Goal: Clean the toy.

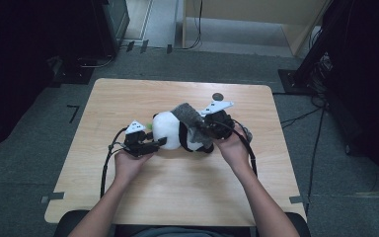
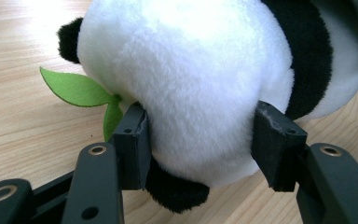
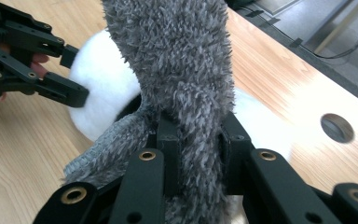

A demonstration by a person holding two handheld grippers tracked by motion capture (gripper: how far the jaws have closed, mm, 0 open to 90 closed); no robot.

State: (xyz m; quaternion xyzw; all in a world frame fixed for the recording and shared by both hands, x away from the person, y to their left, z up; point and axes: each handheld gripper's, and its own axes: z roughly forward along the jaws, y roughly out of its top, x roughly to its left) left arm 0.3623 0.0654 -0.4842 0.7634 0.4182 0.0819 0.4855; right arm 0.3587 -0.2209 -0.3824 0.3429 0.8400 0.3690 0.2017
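Panda pinned, grey cloth gripped for wrapping or pulling clear.

Near the middle of the table [image 1: 128, 207], the left claw [image 2: 200, 135] is about half closed, its pads pressing the white head of the plush panda [image 1: 177, 131] beside a green felt leaf [image 2: 74, 88]. Over the toy's body towards the right edge, the right claw [image 3: 198, 140] is clamped nearly tight on a fuzzy grey cloth [image 3: 177, 60] draped across it. Next, I judge, the right must draw the cloth while the left steadies the panda.
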